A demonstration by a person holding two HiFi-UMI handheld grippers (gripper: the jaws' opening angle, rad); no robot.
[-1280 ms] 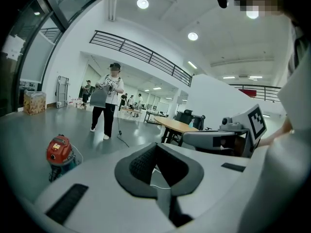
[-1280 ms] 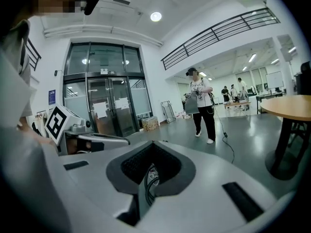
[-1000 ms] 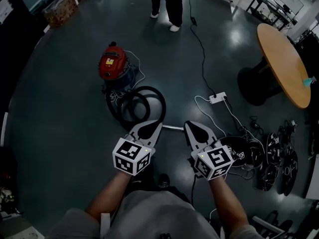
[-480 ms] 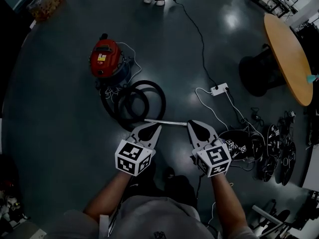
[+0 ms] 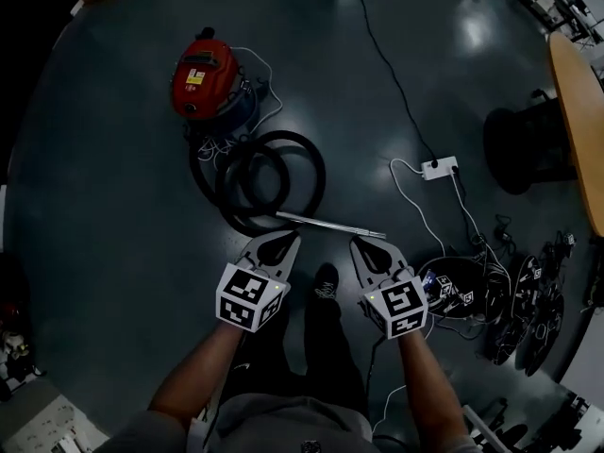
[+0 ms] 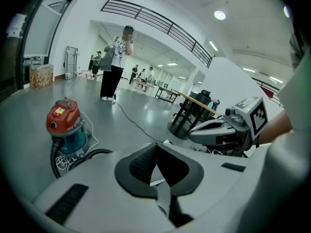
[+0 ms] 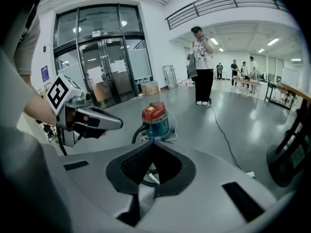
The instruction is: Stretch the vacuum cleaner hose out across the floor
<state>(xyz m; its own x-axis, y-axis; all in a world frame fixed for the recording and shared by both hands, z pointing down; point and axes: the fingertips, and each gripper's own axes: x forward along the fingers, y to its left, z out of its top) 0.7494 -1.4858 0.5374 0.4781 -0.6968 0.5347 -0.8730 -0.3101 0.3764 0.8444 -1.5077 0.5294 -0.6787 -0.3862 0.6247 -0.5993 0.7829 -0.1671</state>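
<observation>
1. Over the last second both claws have dropped toward the floor [image 5: 113, 215]. In the head view, the left claw [image 5: 279, 243] and the right claw [image 5: 368, 248] now sit at lower centre. Their tips are just below the metal wand [image 5: 330, 225], which earlier lay level with them.

2. Neither claw has changed its state: both are clenched and hold nothing. Each gripper view shows its pads meeting, with only floor and a sliver of the wand beyond.

3. The hose [image 5: 322, 177] has not changed shape. It lies coiled in black loops at centre-left of the frame, between the red vacuum cleaner [image 5: 203, 75] at upper left and the wand, which touches the coil's lower edge.

4. Judged from this, the work is at the reaching stage and no stretching has been done. The wand end looks like the likely place to take hold, and either claw must open before it can do so.

5. A white cord runs to a power strip [image 5: 440, 168] at right of centre, near the wand's far end. Pulling the hose that way could snag it.
</observation>
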